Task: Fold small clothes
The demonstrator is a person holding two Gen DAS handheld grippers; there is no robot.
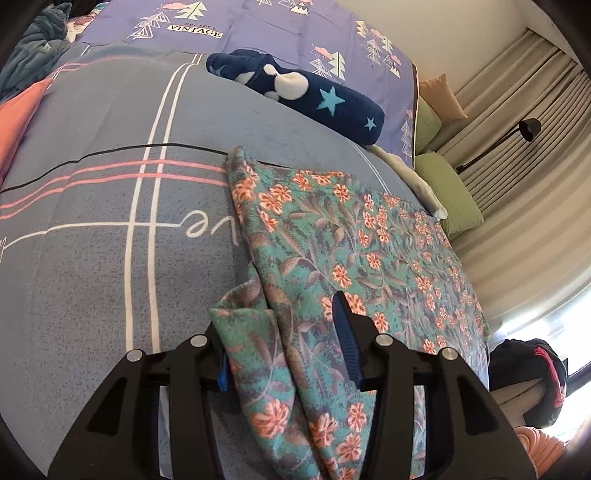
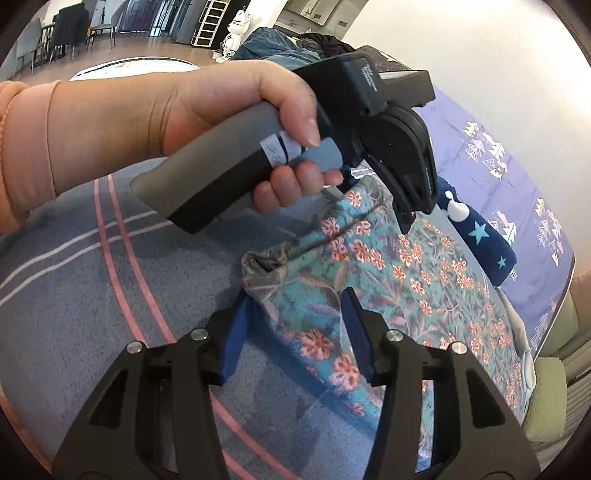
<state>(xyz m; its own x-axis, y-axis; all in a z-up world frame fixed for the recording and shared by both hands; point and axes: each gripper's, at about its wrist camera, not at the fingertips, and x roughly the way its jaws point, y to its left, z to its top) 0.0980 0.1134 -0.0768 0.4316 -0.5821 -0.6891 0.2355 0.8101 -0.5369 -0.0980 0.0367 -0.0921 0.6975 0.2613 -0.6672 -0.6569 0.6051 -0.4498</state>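
A teal garment with orange flowers (image 1: 351,240) lies spread on the blue-grey striped bed cover (image 1: 92,240), and its near corner is bunched into a loose fold. My left gripper (image 1: 280,314) is open over that fold; the cloth runs between its blue pads and hides much of the left one. From the right wrist view the same garment (image 2: 406,277) reaches to the right. My right gripper (image 2: 297,295) stands open over its near left edge, pads apart from the cloth. Above it, a hand (image 2: 221,110) holds the other tool's grey handle (image 2: 221,173).
A rolled navy blanket with stars (image 1: 306,92) lies beyond the garment, on a purple tree-print sheet (image 1: 295,29). Green cushions (image 1: 454,195), a black floor lamp (image 1: 528,129) and curtains stand past the bed's right edge. Orange cloth (image 1: 14,118) lies far left.
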